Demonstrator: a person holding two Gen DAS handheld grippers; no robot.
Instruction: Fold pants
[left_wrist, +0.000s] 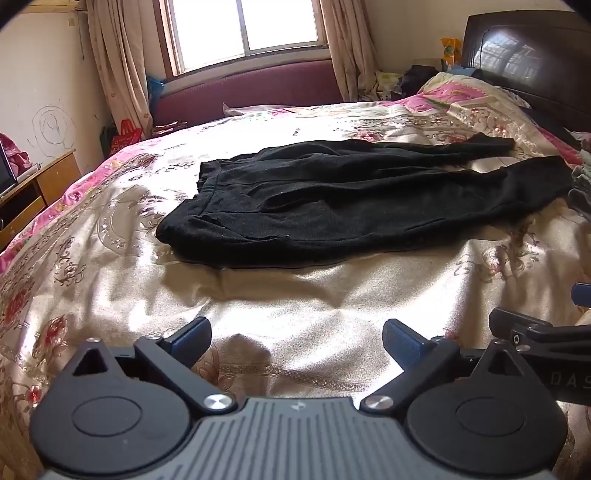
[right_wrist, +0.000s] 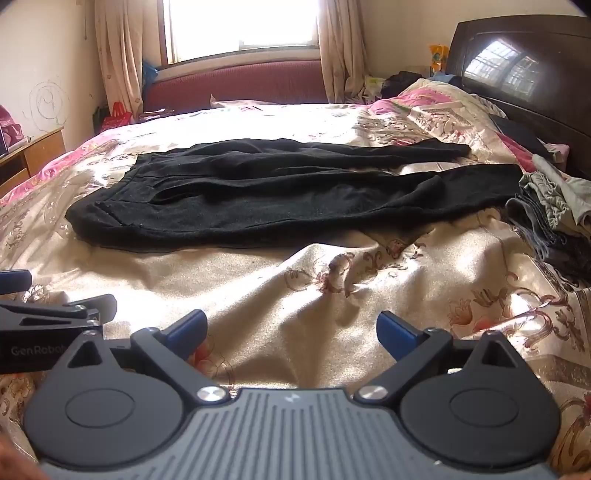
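hovering apart-fingered before black pants (left_wrist: 351, 206): left gripper (left_wrist: 297, 338) and "genrobot"-marked right gripper (right_wrist: 291, 332)

A bed (left_wrist: 288, 295) with a floral satin cover bears black pants (left_wrist: 351, 199) and piled clothes (right_wrist: 554, 218).

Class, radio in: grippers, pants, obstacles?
Left gripper, right gripper open, empty. Black pants flat on bed, unfolded, untouched. Clothes pile by leg ends.

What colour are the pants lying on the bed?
Plain black pants, no pattern; clearest in the right wrist view.
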